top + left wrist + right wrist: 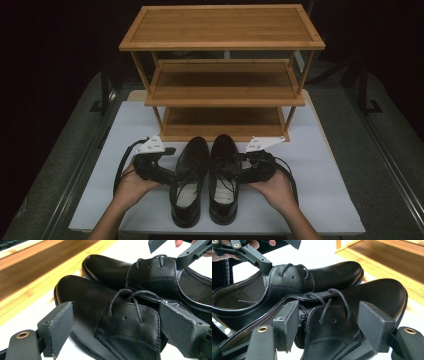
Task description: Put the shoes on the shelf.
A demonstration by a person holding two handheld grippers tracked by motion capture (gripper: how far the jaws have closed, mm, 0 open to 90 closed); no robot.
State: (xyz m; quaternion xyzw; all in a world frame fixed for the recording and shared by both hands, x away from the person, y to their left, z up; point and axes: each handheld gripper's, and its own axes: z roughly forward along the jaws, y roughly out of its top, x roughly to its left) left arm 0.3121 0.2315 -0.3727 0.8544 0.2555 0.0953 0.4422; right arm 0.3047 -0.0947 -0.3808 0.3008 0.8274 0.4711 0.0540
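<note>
Your left gripper (172,176) sits against the outer side of the left shoe (189,180), jaws spread wide: in the left gripper view they straddle its laced flap, one pad off the outer side, the other over the opening, not clamped. Just beside it, touching, stands the right shoe (223,177). Your right gripper (239,167) straddles that shoe's flap likewise, jaws parted. Beyond both toes stands the wooden rack (222,75) on the white mat (325,195).
</note>
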